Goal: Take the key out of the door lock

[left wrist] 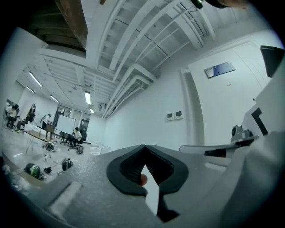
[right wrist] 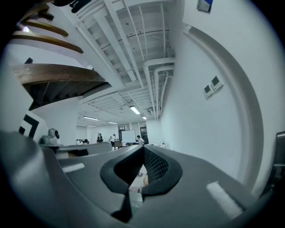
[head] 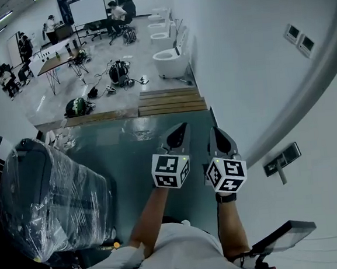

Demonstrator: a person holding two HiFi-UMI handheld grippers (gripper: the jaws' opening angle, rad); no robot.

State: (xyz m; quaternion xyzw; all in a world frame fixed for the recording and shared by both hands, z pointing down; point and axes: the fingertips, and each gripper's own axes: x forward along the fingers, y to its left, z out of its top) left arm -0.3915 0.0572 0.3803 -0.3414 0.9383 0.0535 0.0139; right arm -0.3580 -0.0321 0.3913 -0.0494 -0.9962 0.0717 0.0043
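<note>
In the head view a dark lock plate with a lever handle (head: 282, 159) sits on the white door at the right; I cannot make out a key in it. My left gripper (head: 182, 127) and right gripper (head: 215, 130) are held side by side in front of the person, pointing forward along the teal floor, left of the door and apart from the lock. Both are shut with nothing between the jaws. In the left gripper view the left gripper (left wrist: 143, 148) points into the room; in the right gripper view the right gripper (right wrist: 143, 148) does the same, along the white wall.
A plastic-wrapped dark bulk (head: 45, 194) stands close at the left. Wooden steps (head: 171, 100) lie ahead, with white toilets (head: 170, 57) and bags beyond. Wall switches (head: 299, 39) are on the right wall. A dark tablet-like device (head: 283, 236) sticks out at the lower right.
</note>
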